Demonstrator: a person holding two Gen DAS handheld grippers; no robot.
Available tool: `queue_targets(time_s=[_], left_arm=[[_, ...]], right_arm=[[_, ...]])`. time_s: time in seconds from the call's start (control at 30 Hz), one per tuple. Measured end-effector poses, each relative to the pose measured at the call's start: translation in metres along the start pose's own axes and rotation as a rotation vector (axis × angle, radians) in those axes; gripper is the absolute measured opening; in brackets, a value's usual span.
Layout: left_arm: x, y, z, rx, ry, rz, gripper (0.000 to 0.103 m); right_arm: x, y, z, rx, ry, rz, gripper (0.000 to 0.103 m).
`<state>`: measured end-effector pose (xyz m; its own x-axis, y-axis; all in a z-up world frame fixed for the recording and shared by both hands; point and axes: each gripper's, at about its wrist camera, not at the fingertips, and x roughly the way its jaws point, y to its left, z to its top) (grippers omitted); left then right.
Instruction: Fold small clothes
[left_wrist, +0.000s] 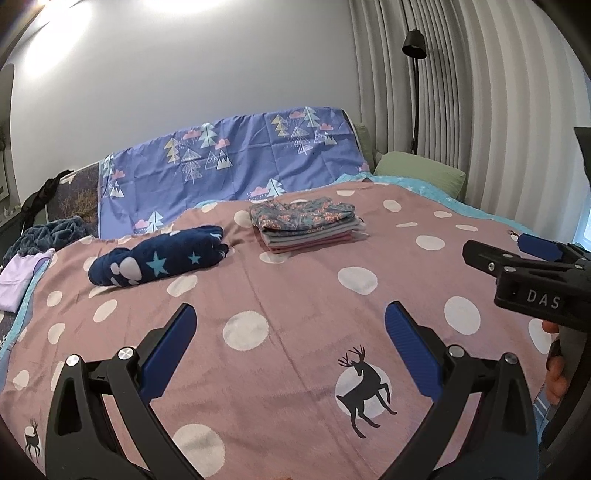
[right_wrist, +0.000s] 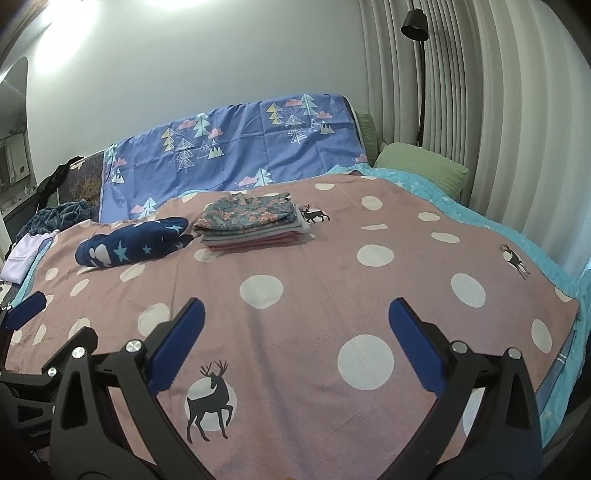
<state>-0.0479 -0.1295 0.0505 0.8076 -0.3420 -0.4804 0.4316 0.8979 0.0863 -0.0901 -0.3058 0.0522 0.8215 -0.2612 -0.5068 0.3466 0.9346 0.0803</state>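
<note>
A stack of folded small clothes (left_wrist: 308, 225), floral piece on top, sits on the pink dotted blanket (left_wrist: 295, 295) toward the far side; it also shows in the right wrist view (right_wrist: 251, 223). A dark blue star-patterned garment (left_wrist: 162, 260) lies bunched to the stack's left, also in the right wrist view (right_wrist: 133, 245). My left gripper (left_wrist: 290, 319) is open and empty above the near blanket. My right gripper (right_wrist: 295, 314) is open and empty, also above the near blanket. The right gripper's body shows at the right edge of the left wrist view (left_wrist: 535, 277).
A lilac garment (left_wrist: 20, 280) lies at the bed's left edge beside a dark teal fuzzy blanket (left_wrist: 55, 230). A purple tree-print sheet (left_wrist: 229, 166) covers the headboard. A green pillow (left_wrist: 421, 173), curtains and a black floor lamp (left_wrist: 415, 88) stand at the right.
</note>
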Motion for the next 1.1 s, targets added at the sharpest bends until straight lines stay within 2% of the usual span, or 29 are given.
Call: queue_targets(time_s=[1.1], left_arm=[[0.009,0.011,0.003,-0.066,0.042,0.028,0.102]], right_arm=[[0.008,0.01,-0.002,-0.043,0.01,-0.013,0.101]])
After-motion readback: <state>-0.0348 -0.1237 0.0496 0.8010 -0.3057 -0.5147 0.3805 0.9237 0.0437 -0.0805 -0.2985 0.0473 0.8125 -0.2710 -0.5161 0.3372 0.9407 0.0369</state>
